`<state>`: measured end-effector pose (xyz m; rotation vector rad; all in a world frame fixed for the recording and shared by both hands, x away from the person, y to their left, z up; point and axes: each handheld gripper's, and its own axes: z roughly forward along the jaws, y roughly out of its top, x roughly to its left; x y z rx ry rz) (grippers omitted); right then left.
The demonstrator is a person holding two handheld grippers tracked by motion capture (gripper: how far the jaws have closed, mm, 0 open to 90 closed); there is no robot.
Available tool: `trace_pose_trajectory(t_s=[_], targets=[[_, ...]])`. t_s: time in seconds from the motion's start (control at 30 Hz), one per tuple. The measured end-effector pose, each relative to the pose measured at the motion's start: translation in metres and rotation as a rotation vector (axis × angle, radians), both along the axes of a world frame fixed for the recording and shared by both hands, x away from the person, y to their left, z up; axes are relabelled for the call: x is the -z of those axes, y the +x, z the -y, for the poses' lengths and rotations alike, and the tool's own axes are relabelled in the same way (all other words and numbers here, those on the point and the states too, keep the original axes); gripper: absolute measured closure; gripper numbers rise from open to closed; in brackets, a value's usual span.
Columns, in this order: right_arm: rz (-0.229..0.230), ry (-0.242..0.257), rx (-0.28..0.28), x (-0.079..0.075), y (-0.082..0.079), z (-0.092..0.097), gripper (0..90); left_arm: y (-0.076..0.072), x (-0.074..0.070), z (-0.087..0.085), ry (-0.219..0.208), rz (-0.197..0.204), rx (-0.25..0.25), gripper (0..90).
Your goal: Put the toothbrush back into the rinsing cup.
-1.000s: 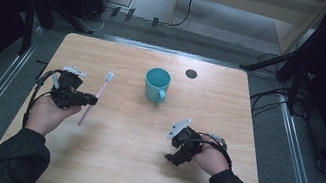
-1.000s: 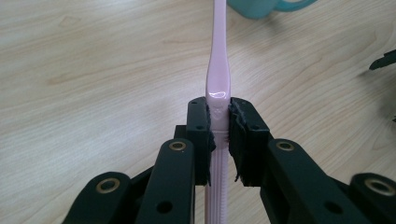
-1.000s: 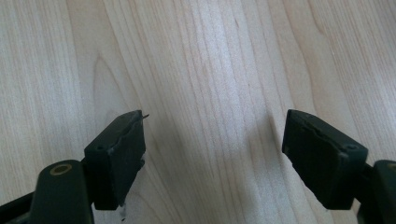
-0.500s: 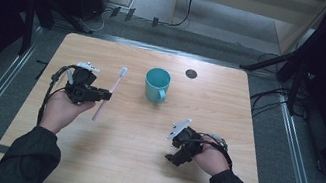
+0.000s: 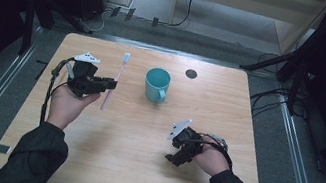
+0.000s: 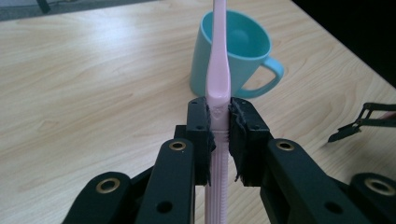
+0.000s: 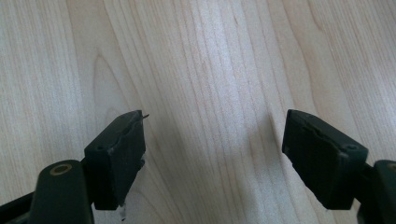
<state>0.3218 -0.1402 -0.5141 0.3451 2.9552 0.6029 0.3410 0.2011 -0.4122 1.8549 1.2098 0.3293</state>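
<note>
I have the left tool (image 5: 110, 83) clamped on the slim pink plastic toothbrush (image 5: 115, 79), its 2 pads pressing the handle just below the thin neck, as the left gripper view shows (image 6: 218, 112). The brush is carried clear of the pale wooden desk (image 5: 103, 162), head pointing away from me, just left of the teal ceramic-looking mug with a side handle (image 5: 157, 84); in the left gripper view the mug (image 6: 243, 56) sits directly behind the brush.

My right tool (image 5: 176, 156) hangs low over the bare desk near my side with its jaws spread wide and nothing between them (image 7: 212, 154).

I judge the toothbrush very light and fairly stiff along the handle, though the neck is thin and may flex (smooth plastic, so it could pivot between the pads if bumped). The ribbed section of the handle, where I hold it now, looks the best place to grip. The mug looks light enough to slide or tip if the brush knocks its rim, so I would come in from above.
</note>
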Motion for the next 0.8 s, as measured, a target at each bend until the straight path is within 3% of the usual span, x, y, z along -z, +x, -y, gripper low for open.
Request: trace_pose_trajectory(t_s=[0.3,0.57,0.8], targets=[[-0.002,0.004,0.003,0.000,0.000,0.000,21.4,0.005,-0.014,0.011,-0.034,0.076,-0.004,78.3],[0.002,0.005,-0.002,0.000,0.000,0.000,21.4,0.013,-0.021,0.023,-0.042,0.094,0.011,78.3],[0.001,0.003,0.005,-0.001,-0.001,0.000,21.3,0.023,-0.026,0.030,-0.046,0.079,0.023,78.2]])
